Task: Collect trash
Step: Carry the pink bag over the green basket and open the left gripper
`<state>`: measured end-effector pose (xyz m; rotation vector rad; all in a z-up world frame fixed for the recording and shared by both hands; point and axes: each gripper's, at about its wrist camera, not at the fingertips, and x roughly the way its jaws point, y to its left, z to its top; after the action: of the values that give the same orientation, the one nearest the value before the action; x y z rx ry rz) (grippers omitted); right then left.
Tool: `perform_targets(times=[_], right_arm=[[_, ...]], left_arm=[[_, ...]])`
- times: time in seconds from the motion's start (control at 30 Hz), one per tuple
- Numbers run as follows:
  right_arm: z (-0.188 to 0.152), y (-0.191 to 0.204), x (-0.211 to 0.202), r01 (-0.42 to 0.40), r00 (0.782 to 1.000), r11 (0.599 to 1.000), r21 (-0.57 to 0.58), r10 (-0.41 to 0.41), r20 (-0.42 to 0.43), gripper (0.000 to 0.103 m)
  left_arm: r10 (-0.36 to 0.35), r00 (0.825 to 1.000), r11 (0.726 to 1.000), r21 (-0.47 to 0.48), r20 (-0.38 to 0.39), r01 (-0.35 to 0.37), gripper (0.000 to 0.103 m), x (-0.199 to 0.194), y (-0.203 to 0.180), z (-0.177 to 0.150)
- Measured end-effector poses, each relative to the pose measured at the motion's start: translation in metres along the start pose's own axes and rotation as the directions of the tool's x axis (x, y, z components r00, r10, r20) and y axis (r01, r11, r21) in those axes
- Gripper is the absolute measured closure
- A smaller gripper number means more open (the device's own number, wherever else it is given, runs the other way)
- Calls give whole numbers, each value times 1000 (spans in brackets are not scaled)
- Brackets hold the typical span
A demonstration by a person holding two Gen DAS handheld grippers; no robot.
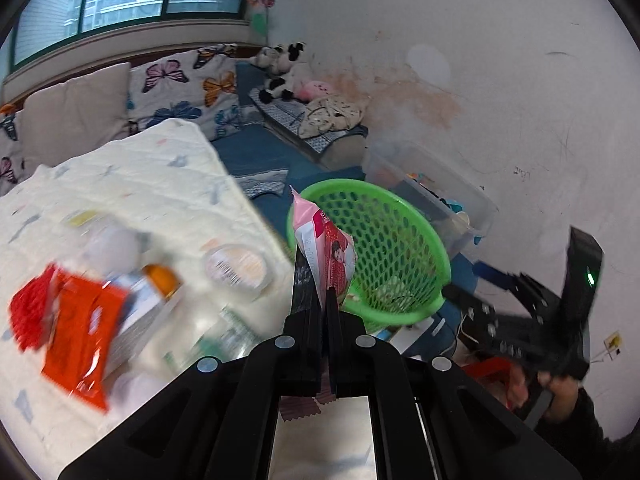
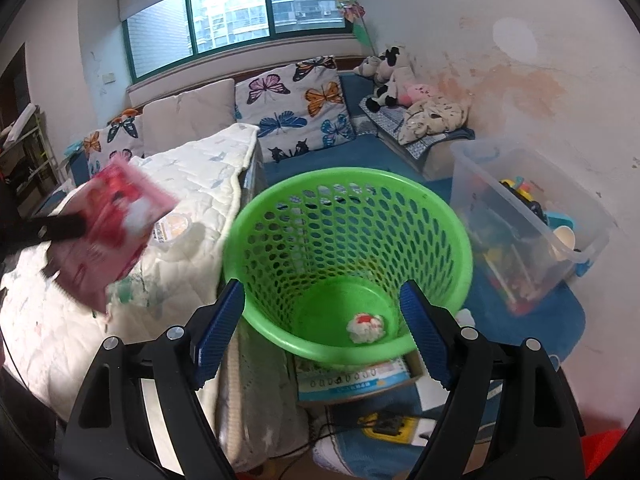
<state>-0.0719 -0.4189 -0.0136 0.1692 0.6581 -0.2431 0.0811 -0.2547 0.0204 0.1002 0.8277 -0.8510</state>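
My left gripper (image 1: 316, 276) is shut on a pink snack packet (image 1: 326, 248), which stands upright just in front of the rim of a green mesh basket (image 1: 384, 248). In the right wrist view the same pink packet (image 2: 116, 232) hangs blurred over the quilt, left of the basket (image 2: 348, 184). My right gripper (image 2: 322, 284) is open above the basket's near rim, with nothing between its blue pads (image 2: 424, 328). A crumpled white and red wad (image 2: 366, 328) lies on the basket's floor. The right gripper (image 1: 460, 279) also shows in the left wrist view, held by a hand to the right of the basket.
A white quilt (image 1: 140, 184) carries an orange packet (image 1: 80, 328), an orange-capped bottle (image 1: 160, 280) and a round sealed cup (image 1: 238, 270). A clear bin of toys (image 2: 532, 216) stands right of the basket. A book (image 2: 352, 380) and a yellow power strip (image 2: 388, 424) lie below it.
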Motion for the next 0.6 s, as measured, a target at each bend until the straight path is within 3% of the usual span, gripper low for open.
perform_targets(times=[0.23, 0.47, 0.6], right_arm=[[-12, -13, -1, 9, 1000, 999, 33, -8, -10, 23], [-23, -21, 4, 18, 999, 998, 53, -16, -36, 23], [-29, -24, 5, 19, 999, 998, 65, -16, -46, 23]], left_arm=[[-43, 998, 999, 7, -41, 43, 100, 51, -21, 28], [-33, 995, 999, 7, -90, 33, 100, 96, -33, 42], [-33, 993, 999, 9, -114, 34, 94, 113, -40, 42]])
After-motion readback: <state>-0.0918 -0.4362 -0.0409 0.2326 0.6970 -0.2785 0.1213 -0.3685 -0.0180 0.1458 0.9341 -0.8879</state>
